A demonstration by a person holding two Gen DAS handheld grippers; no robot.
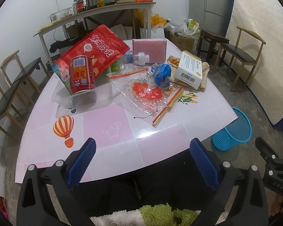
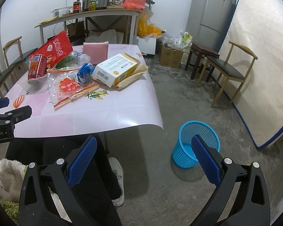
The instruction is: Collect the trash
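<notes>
Trash lies on the pink table (image 1: 111, 130): a red can (image 1: 81, 75) in a clear tub (image 1: 96, 98), a red snack bag (image 1: 96, 47), a clear zip bag (image 1: 151, 96), crumpled blue plastic (image 1: 161, 74), a white and yellow box (image 1: 190, 69) and a clear bottle (image 1: 141, 58). The box (image 2: 115, 69) and can (image 2: 36, 66) also show in the right wrist view. A blue mesh bin (image 2: 195, 144) stands on the floor right of the table. My left gripper (image 1: 142, 160) is open and empty over the table's near edge. My right gripper (image 2: 144, 157) is open and empty above the floor, beside the bin.
A pink sponge-like block (image 1: 149, 47) stands at the table's far side. Chairs (image 2: 226, 69) stand right and left (image 1: 15, 86). A cluttered side table (image 2: 88, 17), fridge (image 2: 209, 17) and mattress (image 2: 262, 60) line the walls. The person's legs and shoe (image 2: 117, 177) are below the table edge.
</notes>
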